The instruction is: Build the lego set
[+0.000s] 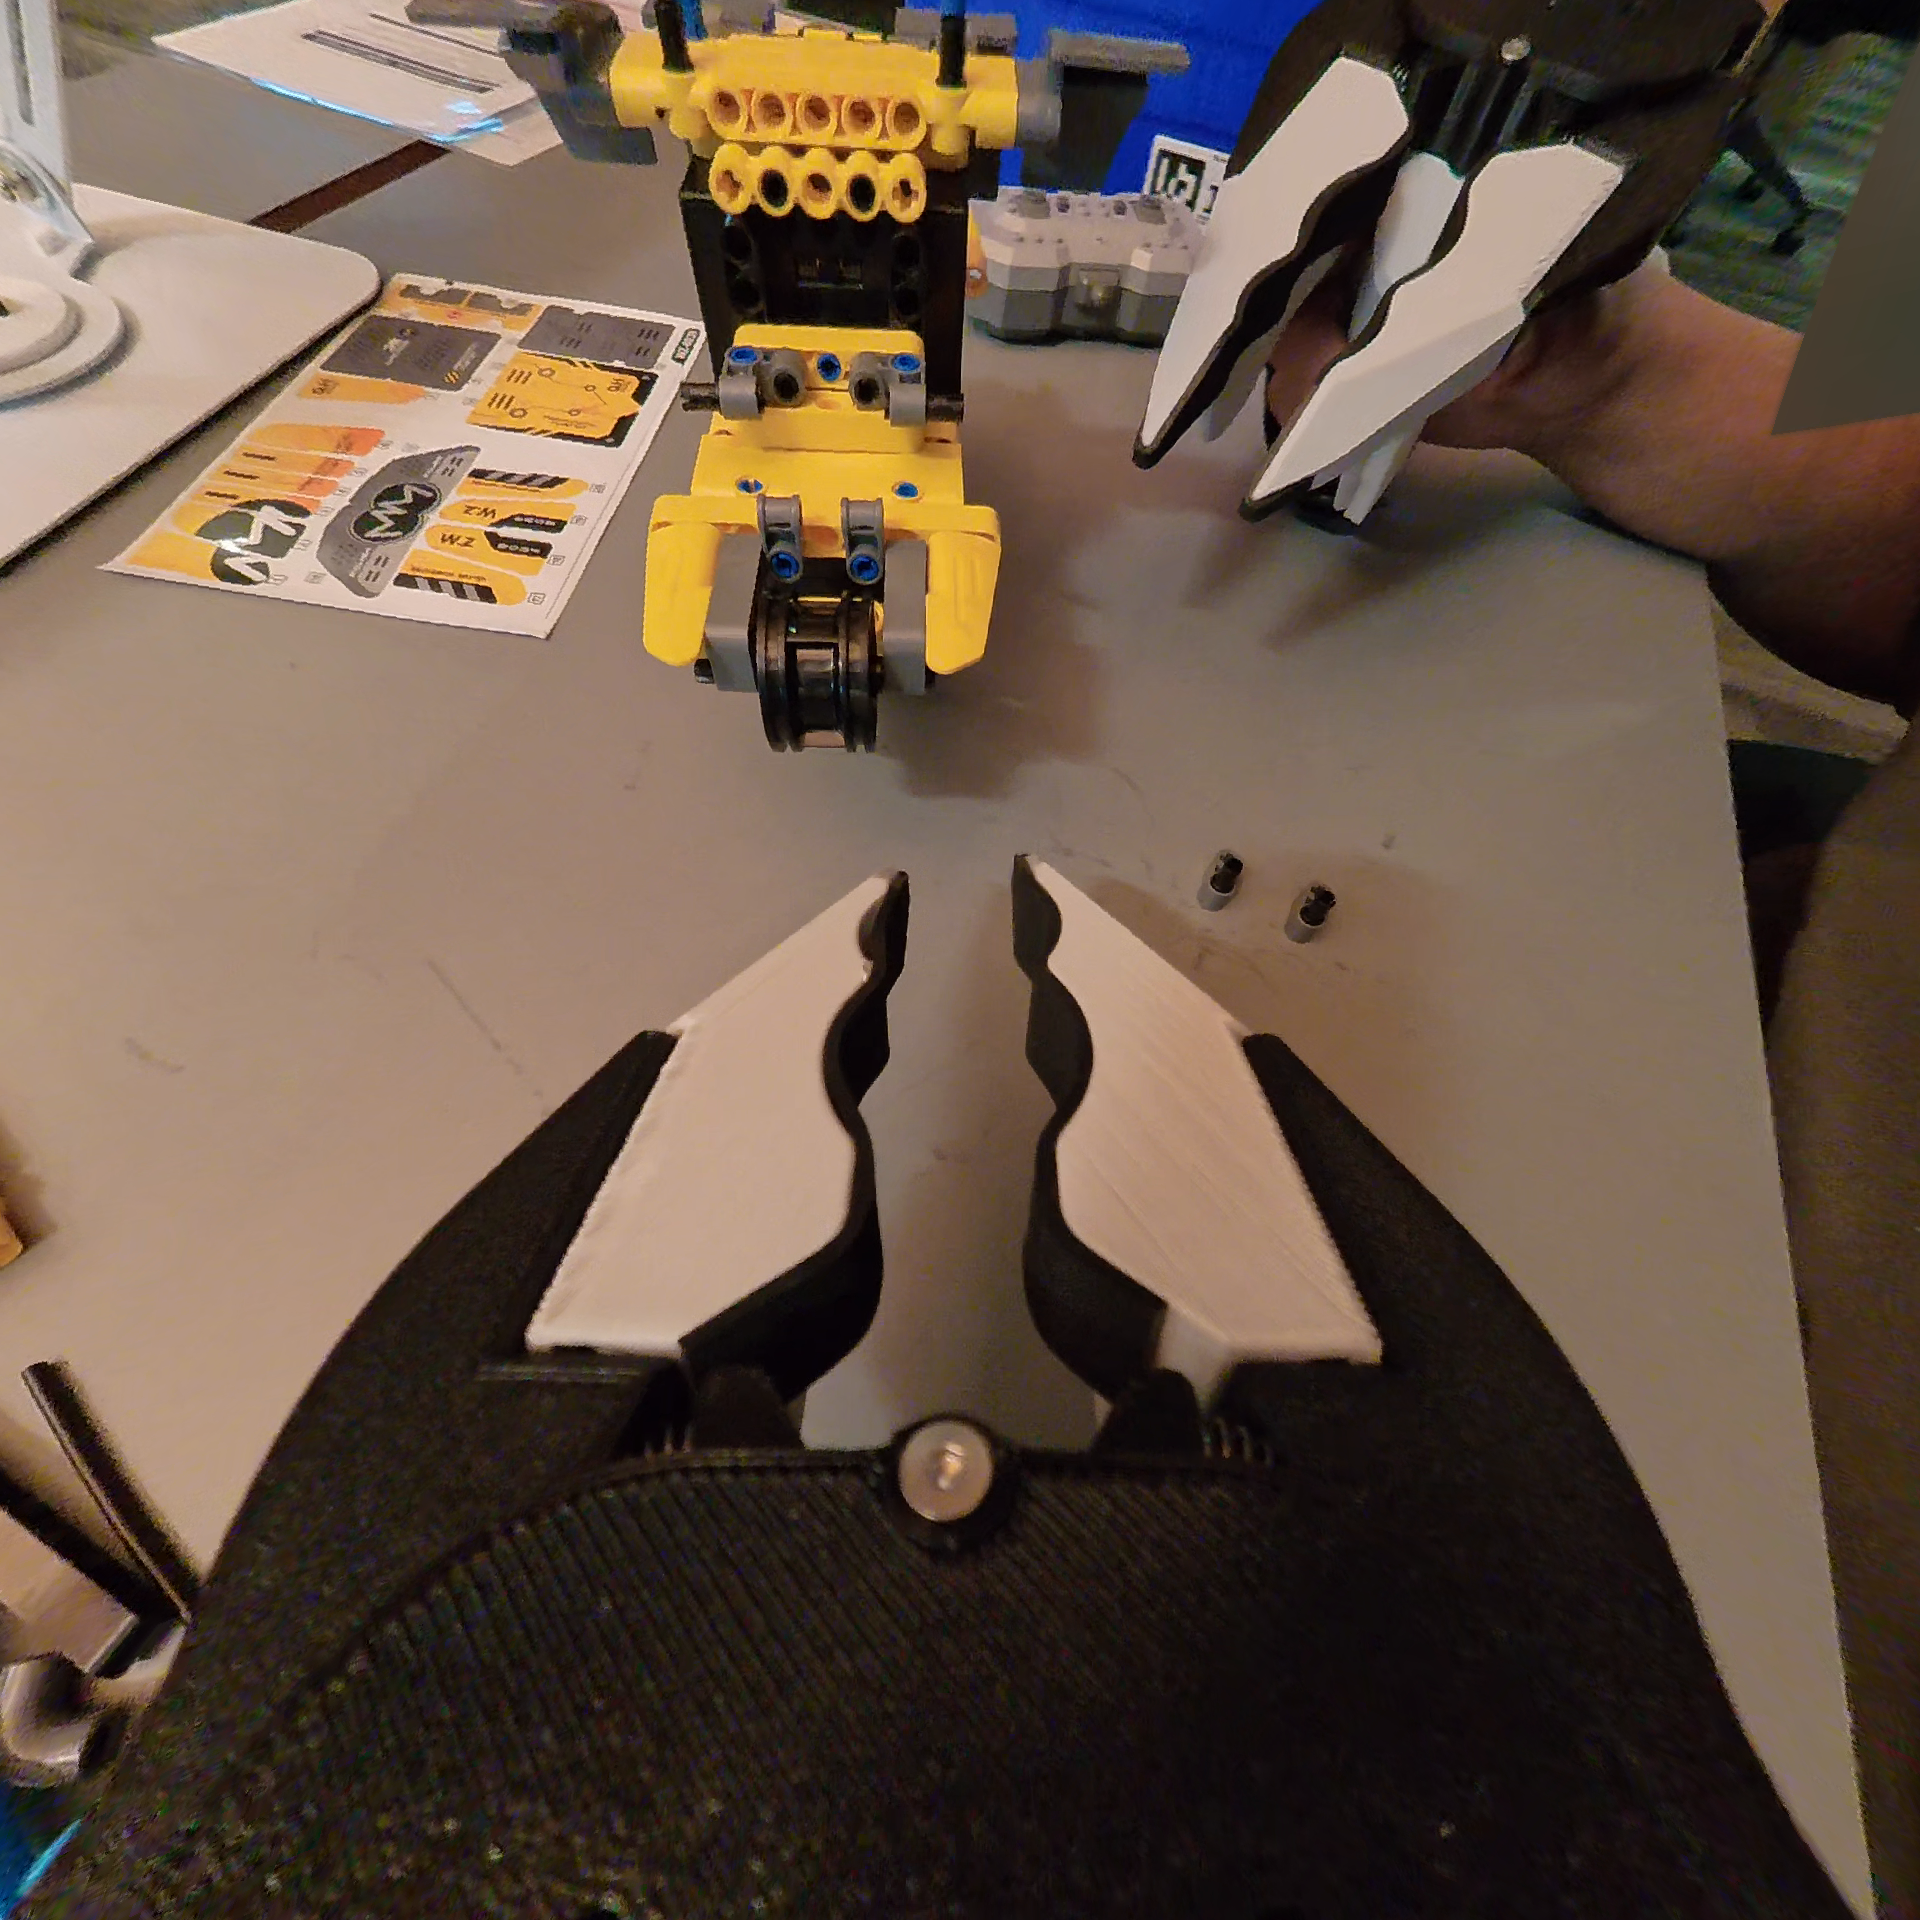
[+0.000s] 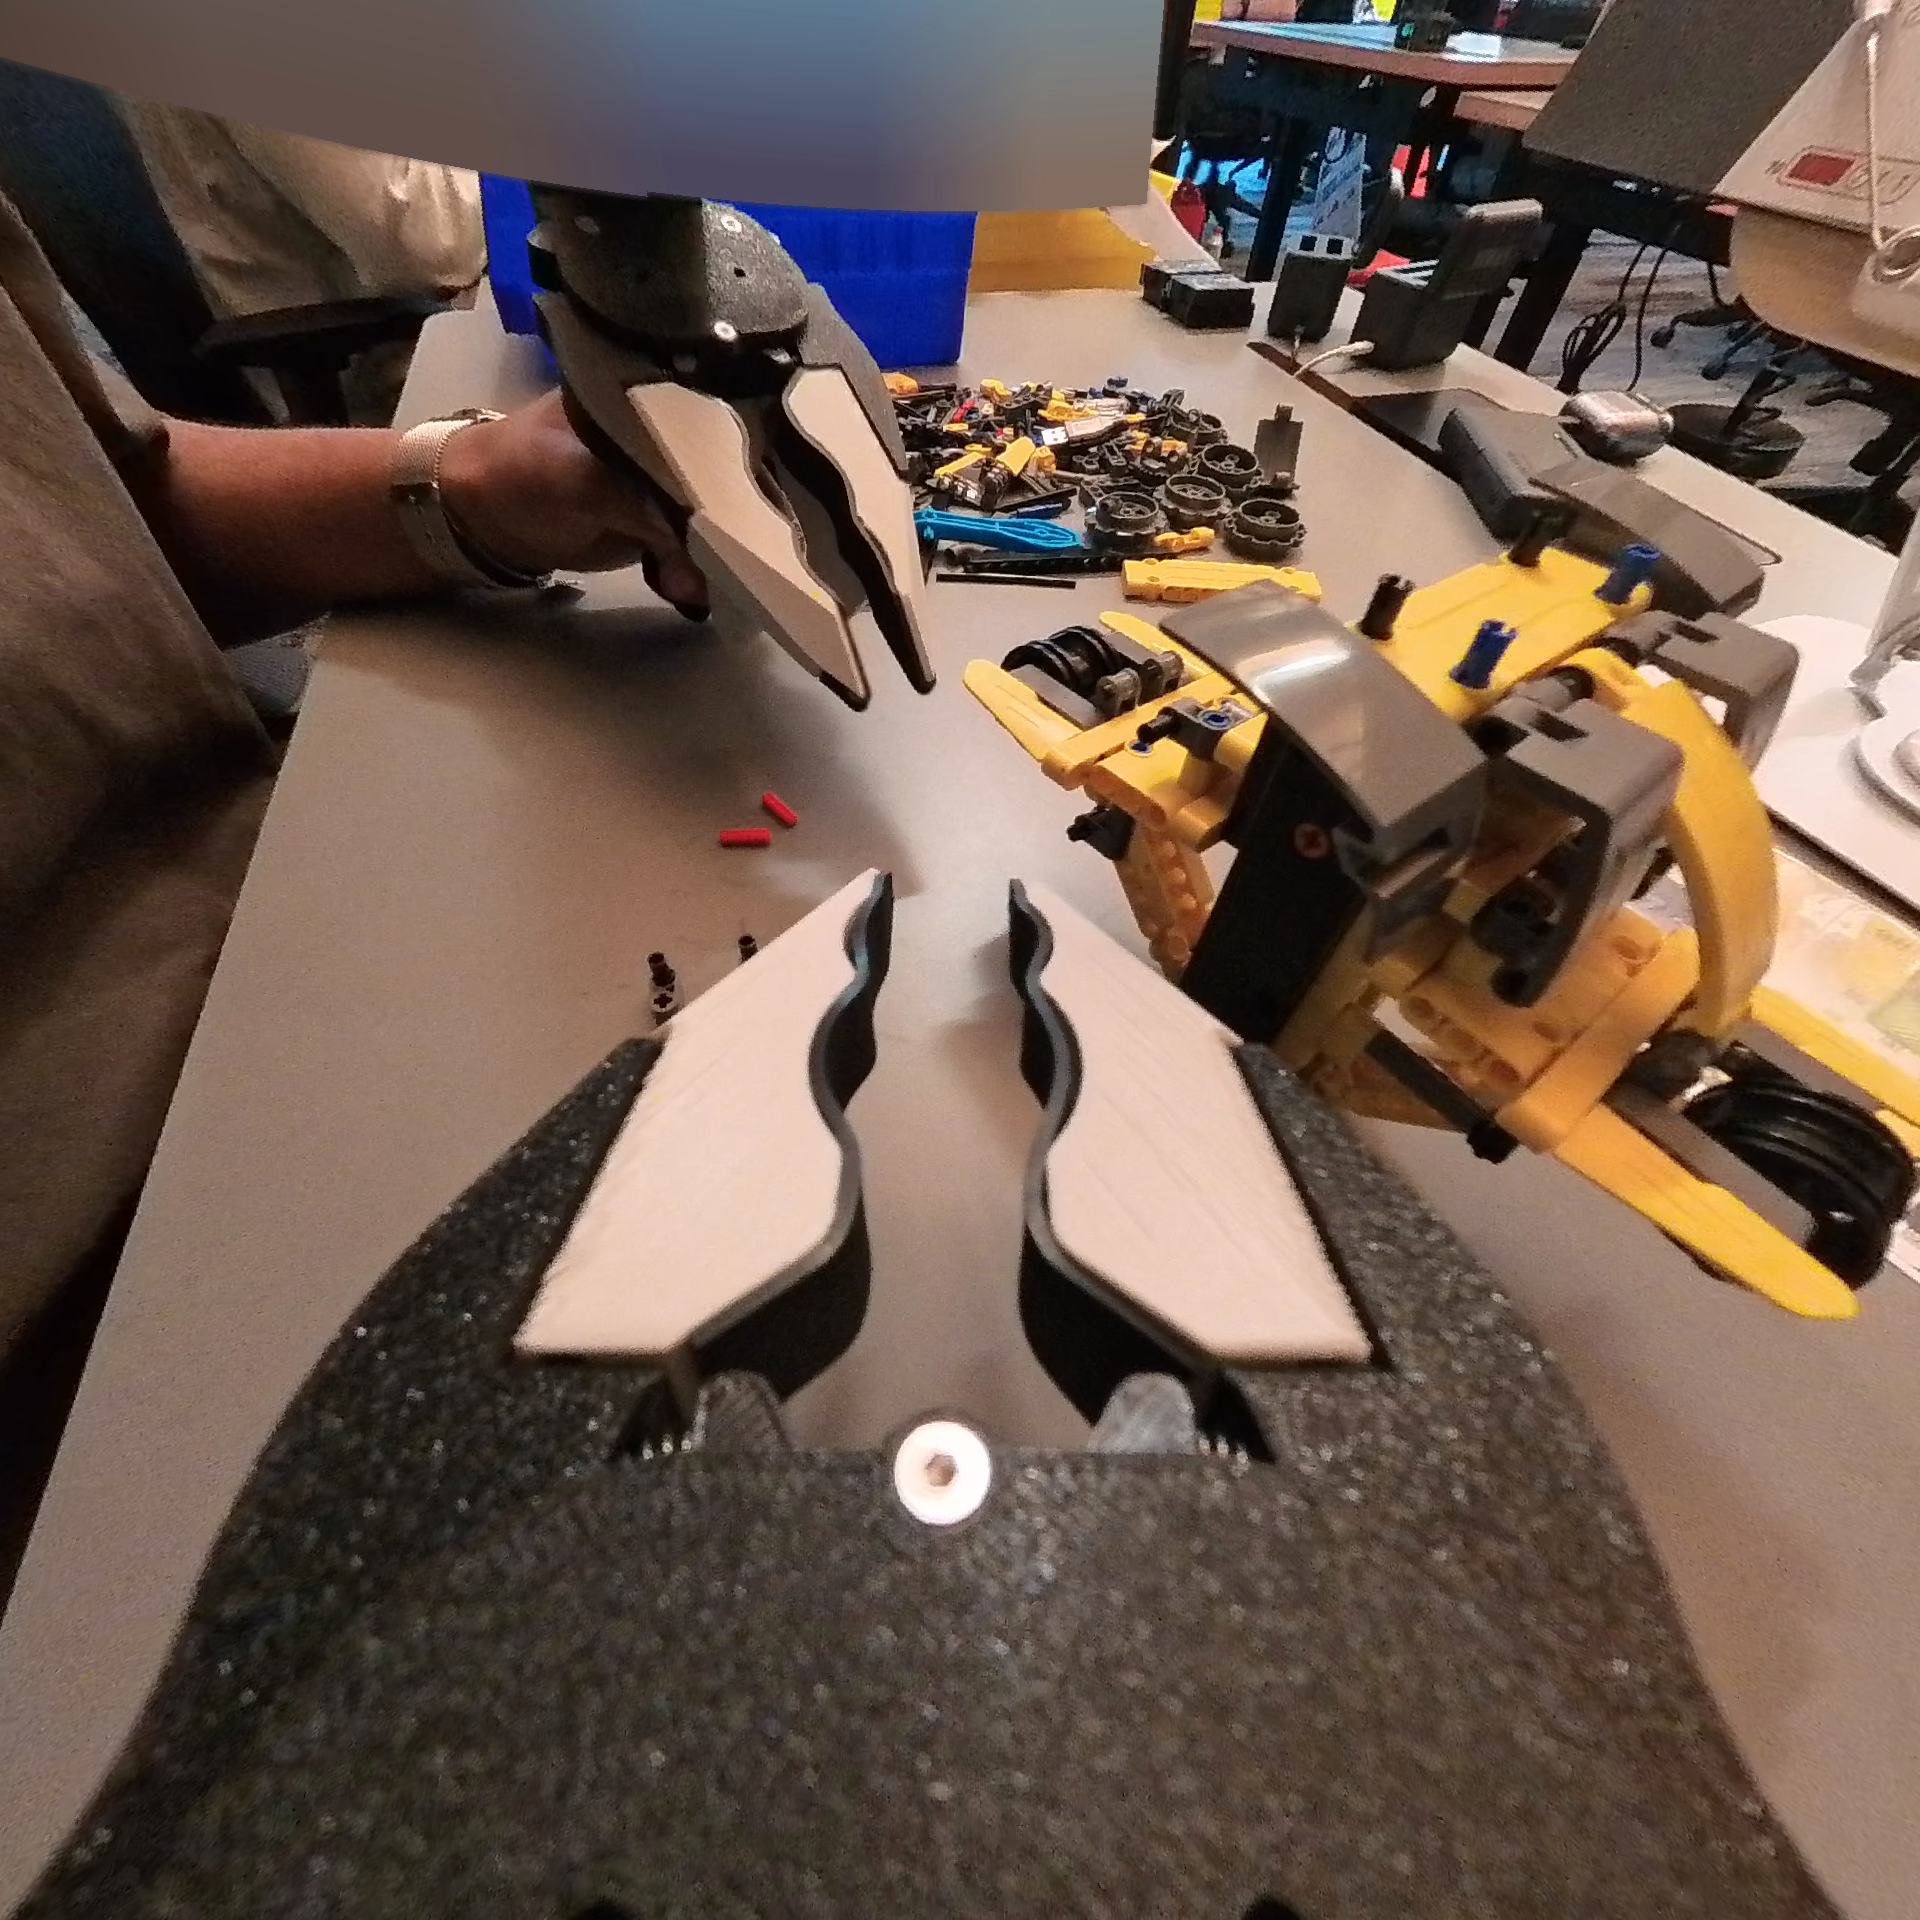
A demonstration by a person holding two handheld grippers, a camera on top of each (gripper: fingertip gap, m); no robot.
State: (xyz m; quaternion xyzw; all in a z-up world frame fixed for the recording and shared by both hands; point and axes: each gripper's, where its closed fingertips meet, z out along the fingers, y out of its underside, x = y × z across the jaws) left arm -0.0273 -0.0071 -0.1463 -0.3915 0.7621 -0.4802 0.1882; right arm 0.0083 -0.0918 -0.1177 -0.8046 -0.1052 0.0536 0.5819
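I am hovering my left gripper [image 1: 958,868], jaws apart and empty, facing the yellow model [image 1: 821,416] standing on the bench [image 1: 416,935]; my right gripper [image 2: 948,883], likewise parted, is hanging near two small grey pins [image 1: 1262,899], leaving both reachable.

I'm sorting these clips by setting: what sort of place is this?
Probably an office or lab used as a hobby bench: a grey table holding a half-built yellow brick model, a pile of loose parts, and more desks and office chairs behind.
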